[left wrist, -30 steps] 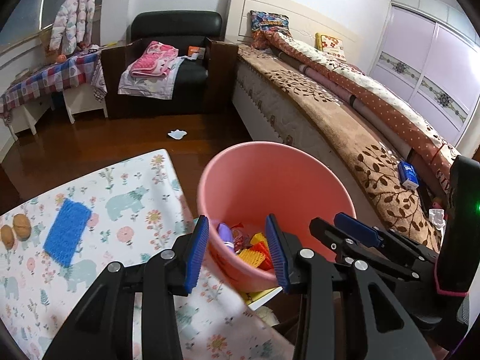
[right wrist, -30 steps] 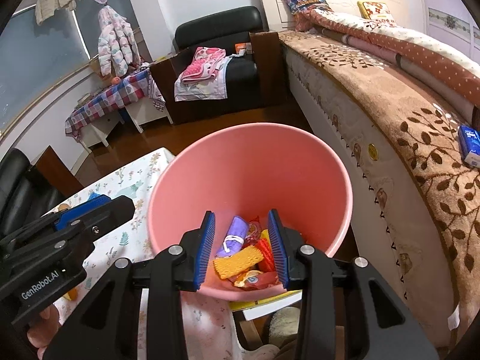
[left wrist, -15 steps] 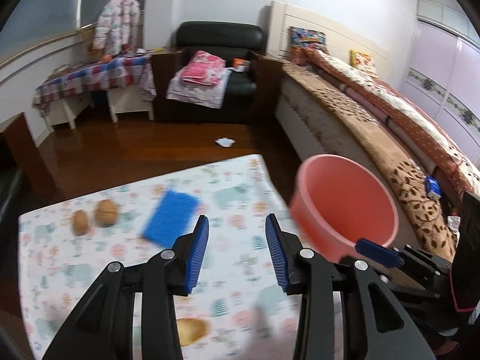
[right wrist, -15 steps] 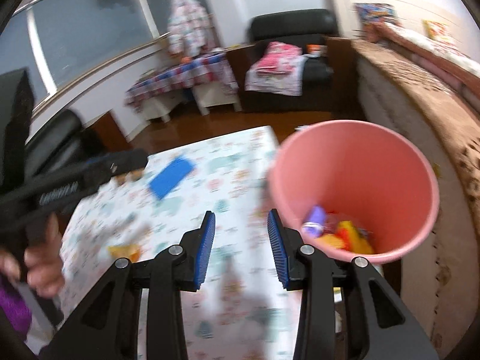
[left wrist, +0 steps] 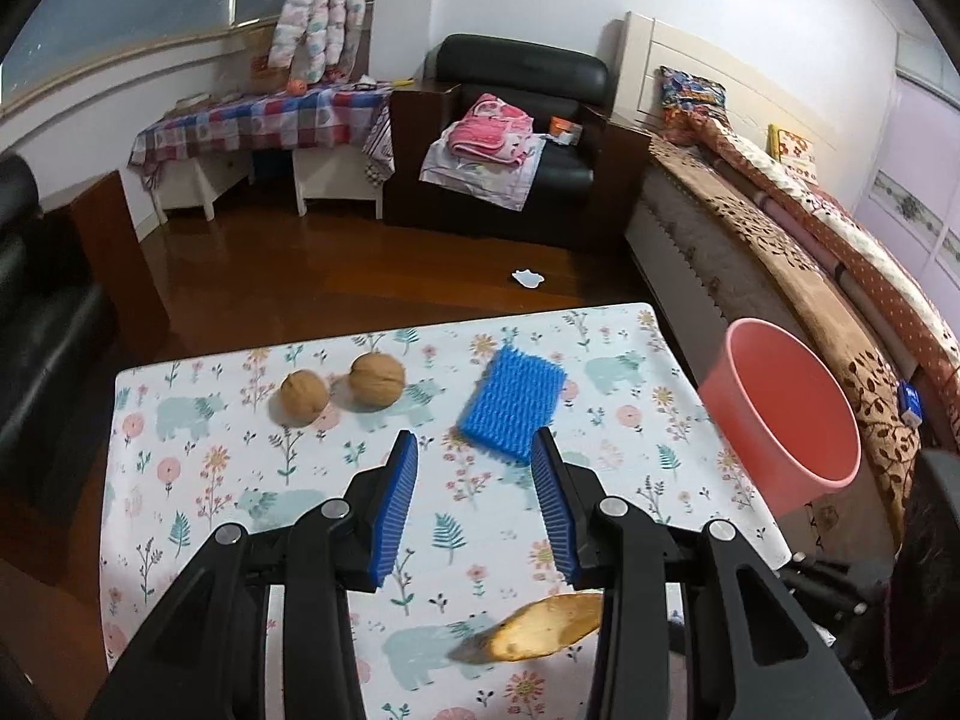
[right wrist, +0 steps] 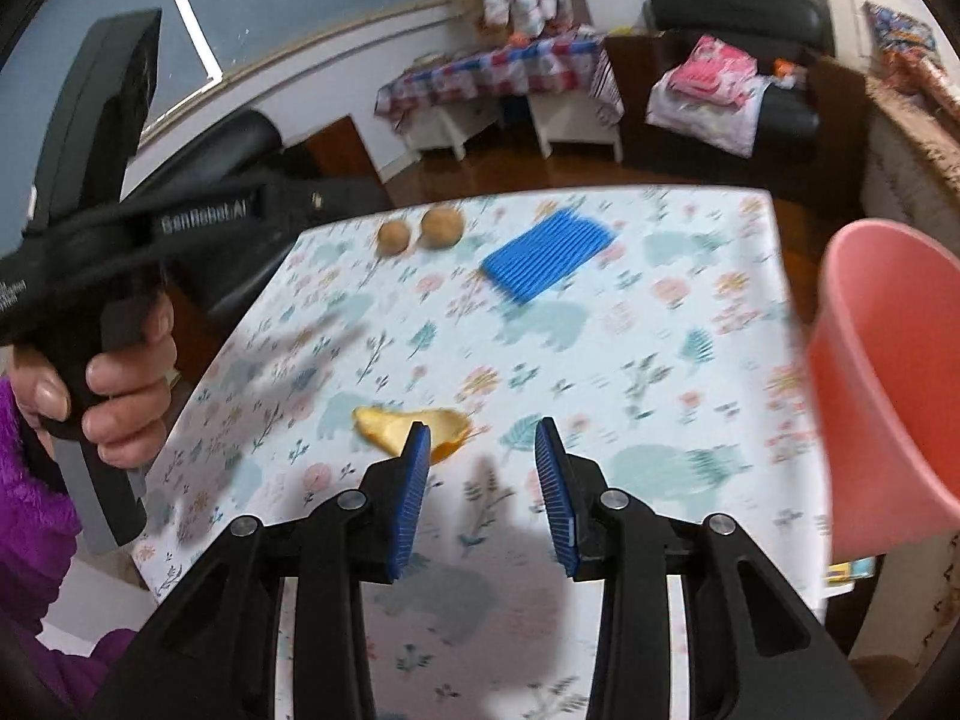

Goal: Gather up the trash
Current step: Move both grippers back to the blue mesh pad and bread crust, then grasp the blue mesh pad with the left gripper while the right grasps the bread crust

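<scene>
A blue foam net sleeve (left wrist: pixel 511 404) lies on the floral tablecloth (left wrist: pixel 240 480), just beyond my open, empty left gripper (left wrist: pixel 474 450). Two walnuts (left wrist: pixel 342 389) sit left of it. A yellow peel (left wrist: pixel 540 630) lies near the table's front, under the left gripper's right finger. In the right wrist view the peel (right wrist: pixel 408 426) lies just ahead-left of my open, empty right gripper (right wrist: pixel 483 438); the sleeve (right wrist: pixel 549 255) and walnuts (right wrist: pixel 420 232) lie farther back. The pink bin (left wrist: pixel 786 420) stands off the table's right edge (right wrist: pixel 888 372).
The left gripper's body and the hand holding it (right wrist: pixel 114 324) fill the left of the right wrist view. A bed (left wrist: pixel 810 252) runs along the right. A black armchair with clothes (left wrist: pixel 510 138), a checked table (left wrist: pixel 258 120) and a white scrap on the floor (left wrist: pixel 528 279) lie beyond.
Both grippers have swung left, away from over the pink bin, and now face the table. The bin has shifted to the right edge of both views. Both stay open.
</scene>
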`<action>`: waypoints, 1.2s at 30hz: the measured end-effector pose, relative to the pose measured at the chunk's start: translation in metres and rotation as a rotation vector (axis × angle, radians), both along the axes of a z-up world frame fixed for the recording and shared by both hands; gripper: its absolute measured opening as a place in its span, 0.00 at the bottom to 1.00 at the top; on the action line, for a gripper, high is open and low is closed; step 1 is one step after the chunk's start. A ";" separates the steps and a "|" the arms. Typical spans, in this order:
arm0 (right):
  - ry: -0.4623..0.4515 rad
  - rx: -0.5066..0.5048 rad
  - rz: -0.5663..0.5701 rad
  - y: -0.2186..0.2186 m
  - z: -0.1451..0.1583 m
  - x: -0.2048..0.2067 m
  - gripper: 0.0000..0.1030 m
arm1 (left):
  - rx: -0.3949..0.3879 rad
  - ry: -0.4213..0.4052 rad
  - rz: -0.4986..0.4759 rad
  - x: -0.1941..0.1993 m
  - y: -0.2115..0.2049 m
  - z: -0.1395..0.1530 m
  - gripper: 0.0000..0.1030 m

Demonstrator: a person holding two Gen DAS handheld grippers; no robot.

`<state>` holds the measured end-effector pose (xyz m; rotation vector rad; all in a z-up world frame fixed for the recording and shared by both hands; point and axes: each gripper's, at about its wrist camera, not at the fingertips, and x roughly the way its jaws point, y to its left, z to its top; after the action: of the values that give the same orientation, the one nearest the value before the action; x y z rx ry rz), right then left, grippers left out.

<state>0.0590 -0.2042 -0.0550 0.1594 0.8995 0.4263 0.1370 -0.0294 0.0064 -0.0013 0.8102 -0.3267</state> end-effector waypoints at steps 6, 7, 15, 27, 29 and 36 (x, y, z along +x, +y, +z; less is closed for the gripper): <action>0.052 -0.012 0.011 0.020 -0.016 0.013 0.36 | -0.011 0.018 0.007 0.007 0.009 -0.010 0.38; 0.055 -0.019 0.012 0.023 -0.018 0.015 0.36 | -0.015 0.022 0.006 0.009 0.011 -0.012 0.38; 0.097 -0.053 0.023 0.040 -0.032 0.030 0.18 | -0.011 0.059 -0.019 0.028 0.001 -0.028 0.39; 0.048 -0.017 -0.073 -0.006 -0.015 0.029 0.06 | 0.015 0.105 -0.058 0.079 -0.043 -0.060 0.43; 0.041 -0.016 -0.098 -0.015 -0.013 0.030 0.06 | 0.018 0.111 -0.059 0.085 -0.050 -0.065 0.44; 0.038 -0.024 -0.140 -0.033 -0.014 0.036 0.06 | 0.081 0.092 -0.048 0.108 -0.074 -0.079 0.44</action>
<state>0.0954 -0.2373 -0.0689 0.2074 0.9239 0.2827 0.2454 -0.1034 -0.0729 0.0793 0.9149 -0.3408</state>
